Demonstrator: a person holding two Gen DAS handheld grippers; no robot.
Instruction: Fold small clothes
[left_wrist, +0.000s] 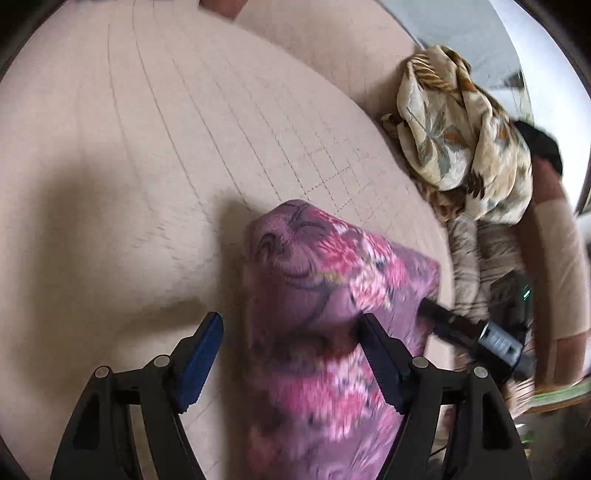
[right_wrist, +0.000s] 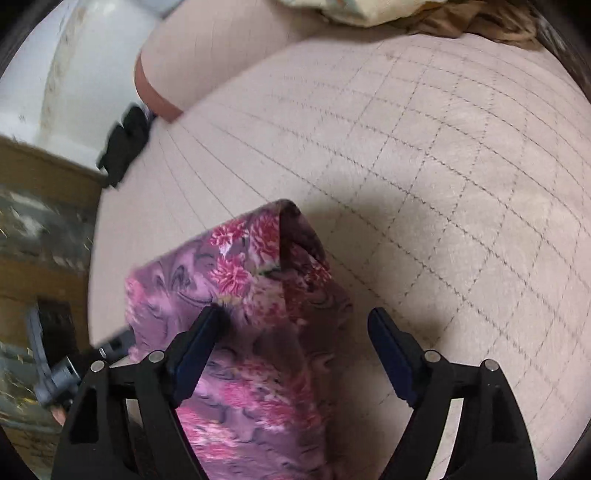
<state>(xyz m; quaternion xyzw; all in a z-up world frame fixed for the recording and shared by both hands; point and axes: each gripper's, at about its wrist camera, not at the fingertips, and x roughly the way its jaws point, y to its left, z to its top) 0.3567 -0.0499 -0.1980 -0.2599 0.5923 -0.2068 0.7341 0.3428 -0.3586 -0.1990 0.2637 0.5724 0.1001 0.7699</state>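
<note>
A purple cloth with pink flowers (left_wrist: 325, 280) lies bunched on the beige quilted surface (left_wrist: 147, 147). My left gripper (left_wrist: 291, 332) is open, its fingers spread either side of the cloth's near part, the right finger (left_wrist: 380, 354) touching it. In the right wrist view the same cloth (right_wrist: 251, 280) lies between the fingers of my right gripper (right_wrist: 295, 328), which is open too; its left finger (right_wrist: 195, 350) rests against the cloth. The right gripper also shows in the left wrist view (left_wrist: 476, 332) at the cloth's right edge.
A pile of cream floral and brown clothes (left_wrist: 461, 136) lies at the surface's right side, seen also in the right wrist view (right_wrist: 406, 14). A black object (right_wrist: 125, 144) sits at the left edge of the surface. The floor and a wooden piece (right_wrist: 40, 206) lie beyond.
</note>
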